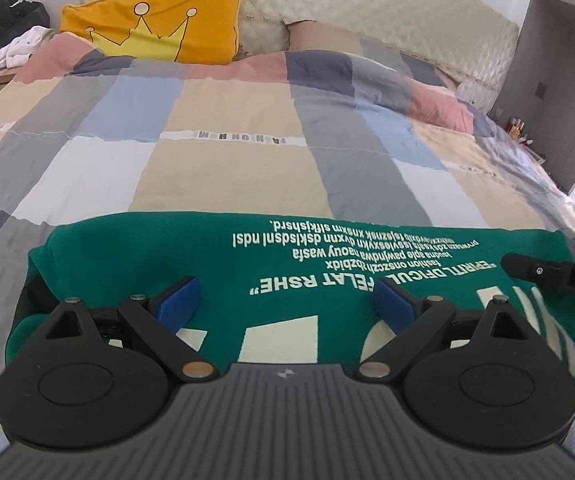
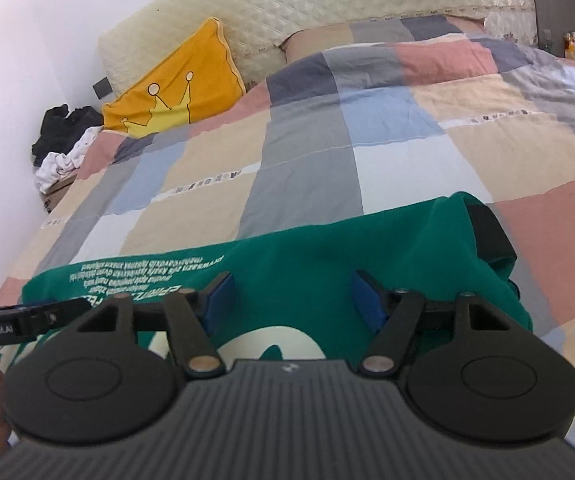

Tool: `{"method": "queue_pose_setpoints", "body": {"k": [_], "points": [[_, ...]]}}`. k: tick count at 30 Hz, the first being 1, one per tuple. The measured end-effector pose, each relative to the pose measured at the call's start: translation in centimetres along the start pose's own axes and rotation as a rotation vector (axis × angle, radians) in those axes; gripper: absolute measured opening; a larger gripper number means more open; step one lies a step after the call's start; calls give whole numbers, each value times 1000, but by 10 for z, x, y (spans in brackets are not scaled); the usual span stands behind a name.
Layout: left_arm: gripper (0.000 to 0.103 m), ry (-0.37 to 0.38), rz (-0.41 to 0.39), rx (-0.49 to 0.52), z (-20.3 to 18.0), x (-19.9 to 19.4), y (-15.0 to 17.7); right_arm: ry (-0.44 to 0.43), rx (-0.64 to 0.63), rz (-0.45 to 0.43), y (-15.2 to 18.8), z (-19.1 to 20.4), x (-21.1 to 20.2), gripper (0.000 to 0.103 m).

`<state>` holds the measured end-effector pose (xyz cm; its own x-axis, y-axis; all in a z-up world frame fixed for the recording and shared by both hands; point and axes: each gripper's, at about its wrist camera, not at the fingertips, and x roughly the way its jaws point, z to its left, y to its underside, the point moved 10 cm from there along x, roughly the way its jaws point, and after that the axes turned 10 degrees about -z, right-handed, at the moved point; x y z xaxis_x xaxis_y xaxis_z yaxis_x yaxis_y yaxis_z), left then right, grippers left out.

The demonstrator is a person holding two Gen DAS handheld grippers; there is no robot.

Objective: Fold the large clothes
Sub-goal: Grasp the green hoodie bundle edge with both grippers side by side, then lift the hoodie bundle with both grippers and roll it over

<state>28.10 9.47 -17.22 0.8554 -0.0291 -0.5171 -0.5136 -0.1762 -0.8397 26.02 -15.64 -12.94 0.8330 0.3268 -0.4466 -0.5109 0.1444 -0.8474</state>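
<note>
- Beyond our two tools stretches a bed (image 1: 247,152) under a patchwork cover of beige, grey, blue and pink squares, with a quilted cream headboard (image 1: 367,4) at its far end.
- We see a yellow cushion (image 1: 159,20) with a crown drawing leaning against that headboard, and a heap of black and white clothes (image 1: 3,36) on a stand beside the bed.
- On the near part of the cover lies the green garment (image 1: 307,292), folded into a broad band, its white lettering facing up and reading upside down to us.
- Our left gripper (image 1: 285,300) hangs over the garment's printed middle with its jaws spread wide; nothing sits between the blue pads (image 1: 179,300), and they do not press on the cloth.
- Our right gripper (image 2: 291,300) hovers over the garment's right end, near its dark collar or cuff; its jaws stand somewhat narrower, still apart, and hold nothing.
- Each tool's black tip shows at the edge of the other's view, so the two sit side by side.
</note>
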Motion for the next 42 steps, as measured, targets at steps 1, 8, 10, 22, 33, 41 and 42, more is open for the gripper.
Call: {"method": "queue_pose_setpoints", "body": {"k": [1, 8, 10, 22, 33, 41, 42], "points": [[97, -9, 3, 2, 2, 4, 1, 5, -20, -3, 2, 1, 4, 68], [101, -34, 45, 21, 5, 37, 13, 39, -29, 58, 27, -8, 35, 68], [101, -43, 57, 33, 4, 45, 18, 40, -24, 75, 32, -11, 42, 68], [102, -46, 14, 57, -2, 22, 10, 52, 26, -3, 24, -3, 16, 69], [102, 52, -55, 69, -27, -50, 9, -13, -3, -79, 26, 33, -55, 69], [103, -4, 51, 91, -22, -38, 39, 42, -121, -46, 43, 41, -57, 68], [103, -7, 56, 89, -22, -36, 41, 40, -121, -39, 46, 40, -56, 68]]}}
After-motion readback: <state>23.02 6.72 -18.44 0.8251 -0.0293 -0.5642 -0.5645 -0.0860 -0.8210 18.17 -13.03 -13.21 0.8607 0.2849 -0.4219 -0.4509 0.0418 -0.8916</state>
